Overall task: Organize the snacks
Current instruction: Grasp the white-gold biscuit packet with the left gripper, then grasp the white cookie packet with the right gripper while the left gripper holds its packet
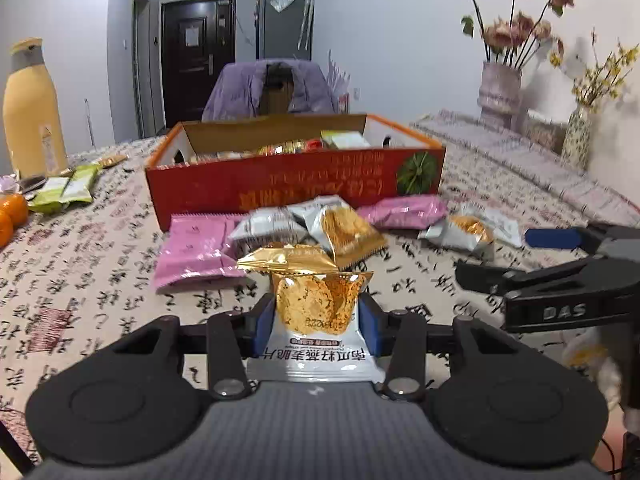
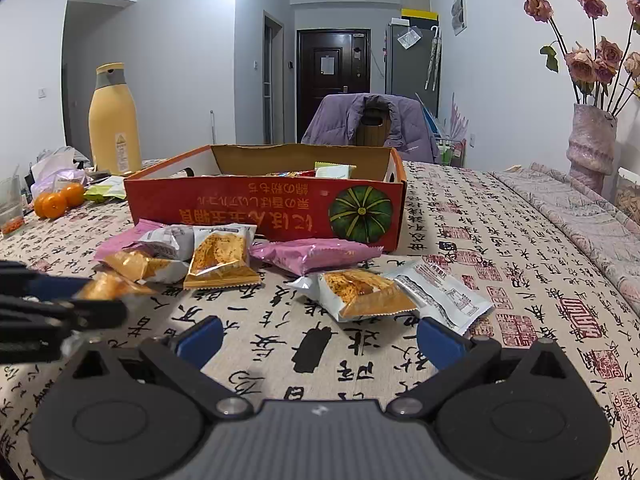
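Note:
My left gripper [image 1: 316,316] is shut on a white-and-gold snack packet [image 1: 318,350], its blue pads [image 1: 262,326] pressing both sides. More packets lie just beyond it: a pink one [image 1: 192,252], a gold one [image 1: 350,236], a second pink one [image 1: 404,210]. Behind them stands the red cardboard box [image 1: 296,184] with snacks inside. My right gripper [image 2: 320,340] hovers open over the tablecloth, nothing between its fingers. Just ahead of it lie a white-and-gold packet [image 2: 356,292] and a white packet [image 2: 444,292]. The box [image 2: 264,204] sits further back.
A tall yellow bottle [image 1: 32,108], oranges [image 1: 12,212] and green packets [image 1: 68,190] are at the far left. A vase of dried roses [image 2: 590,144] stands at the right. A chair with a purple jacket [image 2: 372,124] is behind the box.

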